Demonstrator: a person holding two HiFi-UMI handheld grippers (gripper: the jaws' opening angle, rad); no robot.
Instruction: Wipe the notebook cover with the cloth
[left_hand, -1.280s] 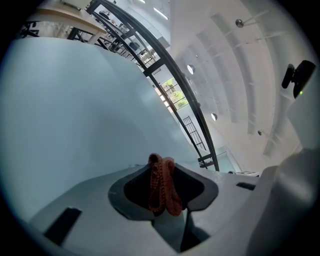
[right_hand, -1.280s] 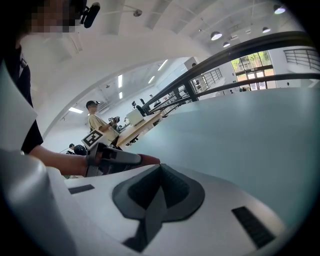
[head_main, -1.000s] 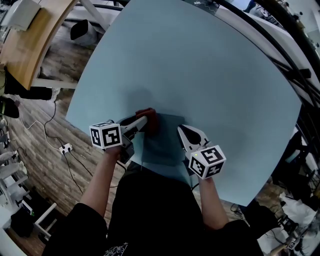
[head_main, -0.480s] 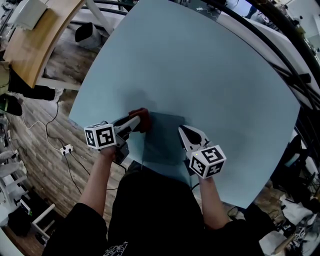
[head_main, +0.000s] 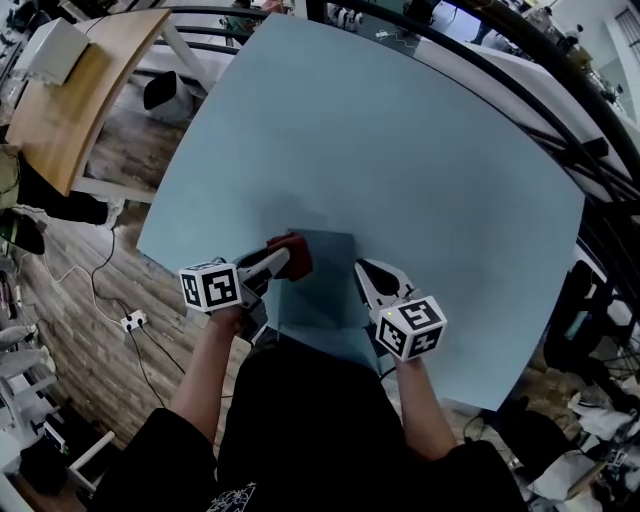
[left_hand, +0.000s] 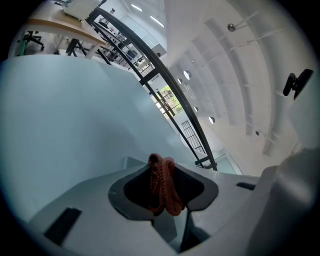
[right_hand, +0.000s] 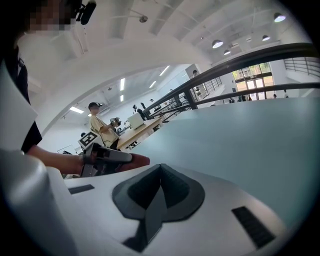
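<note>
Head view, nearest first: the right gripper (head_main: 364, 272), jaws pressed together on nothing, sits at the right edge of the notebook (head_main: 322, 290), probably to pin it down. The left gripper (head_main: 283, 262) pinches the bunched red cloth (head_main: 298, 250) at the cover's far left corner, ready for a stroke. The cover nearly matches the table (head_main: 400, 150) in colour, so its outline is faint, and I cannot tell whether cloth meets cover.

Landmark: notebook (head_main: 318, 290). Beyond its far edge the table (head_main: 400, 150) runs open up to the black railing (head_main: 480, 62), and likewise to its right. The far-left corner is blocked by the left gripper (head_main: 284, 260), clamped on the cloth (head_main: 298, 250). The right edge is blocked by the right gripper (head_main: 366, 270), jaws together. The cover between the two is open.
</note>
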